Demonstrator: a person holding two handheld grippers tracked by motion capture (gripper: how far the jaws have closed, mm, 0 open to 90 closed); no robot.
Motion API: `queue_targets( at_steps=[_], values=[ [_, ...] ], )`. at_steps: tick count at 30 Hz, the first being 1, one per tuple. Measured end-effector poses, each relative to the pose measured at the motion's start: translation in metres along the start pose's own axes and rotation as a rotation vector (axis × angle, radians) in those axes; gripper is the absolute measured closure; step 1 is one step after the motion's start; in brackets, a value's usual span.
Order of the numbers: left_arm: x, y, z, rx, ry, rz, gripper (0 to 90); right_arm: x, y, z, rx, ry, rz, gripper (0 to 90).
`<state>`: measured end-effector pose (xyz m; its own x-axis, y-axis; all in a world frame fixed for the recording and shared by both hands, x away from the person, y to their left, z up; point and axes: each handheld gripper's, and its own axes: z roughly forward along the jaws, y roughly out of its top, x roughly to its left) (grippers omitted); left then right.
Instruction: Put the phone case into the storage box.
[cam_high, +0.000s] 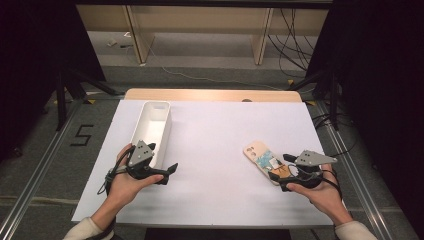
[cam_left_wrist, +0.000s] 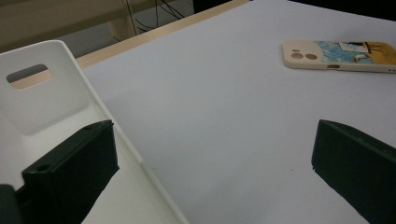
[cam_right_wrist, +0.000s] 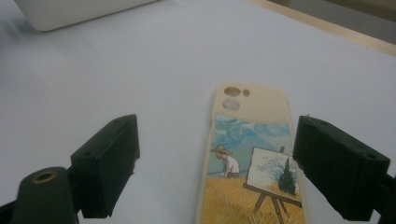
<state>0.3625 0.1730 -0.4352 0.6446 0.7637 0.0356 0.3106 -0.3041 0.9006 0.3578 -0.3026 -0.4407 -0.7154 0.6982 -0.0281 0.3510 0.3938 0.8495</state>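
Right gripper view: right gripper (cam_right_wrist: 217, 165), jaws wide open, nothing pinched, straddling flat beige painted-scene phone case (cam_right_wrist: 252, 163) on white table sheet (cam_right_wrist: 140, 70). High view: left gripper (cam_high: 167, 172), jaws spread empty, beside long white plastic bin (cam_high: 150, 131).

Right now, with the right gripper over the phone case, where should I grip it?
Across the phone case by its two long edges, coming from above at the near end: it lies flat and narrow between the right gripper's open fingers.
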Motion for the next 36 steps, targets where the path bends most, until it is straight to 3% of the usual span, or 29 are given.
queue_targets(
  at_steps=[10,12,13,14,15,16,17,19,20,21,36],
  values=[
    [0.000,0.000,0.000,-0.002,0.001,-0.002,0.0,-0.003,0.000,-0.001,0.000,-0.011,0.004,16.2],
    [0.000,-0.001,-0.001,-0.005,0.003,-0.008,0.0,-0.011,0.002,-0.001,0.003,-0.059,0.026,26.9],
    [0.000,-0.001,-0.001,-0.005,0.003,-0.008,0.0,-0.011,0.002,-0.001,0.003,-0.059,0.026,26.9],
    [0.000,-0.001,-0.001,-0.006,0.003,-0.009,0.0,-0.018,0.003,0.000,0.013,-0.105,0.046,40.6],
    [0.000,-0.001,-0.001,-0.006,0.002,-0.008,0.0,-0.022,0.003,0.001,0.021,-0.127,0.055,48.0],
    [0.000,-0.001,-0.001,-0.006,0.002,-0.008,0.0,-0.022,0.003,0.001,0.021,-0.127,0.055,48.0],
    [0.000,-0.001,-0.001,-0.005,0.002,-0.008,0.0,-0.030,0.004,0.003,0.035,-0.163,0.070,67.8],
    [0.000,0.000,0.000,-0.006,0.003,-0.005,0.0,-0.036,0.003,0.006,0.064,-0.183,0.090,80.7],
    [0.000,0.000,0.000,-0.005,0.003,-0.005,0.0,-0.036,0.003,0.006,0.064,-0.183,0.090,80.7],
    [0.000,0.000,0.000,-0.004,0.004,-0.003,0.0,-0.040,0.002,0.009,0.104,-0.197,0.096,89.4],
    [-0.001,-0.001,0.000,-0.005,-0.002,-0.005,0.3,-0.057,-0.006,0.031,0.273,-0.229,0.115,90.0]
  ],
)
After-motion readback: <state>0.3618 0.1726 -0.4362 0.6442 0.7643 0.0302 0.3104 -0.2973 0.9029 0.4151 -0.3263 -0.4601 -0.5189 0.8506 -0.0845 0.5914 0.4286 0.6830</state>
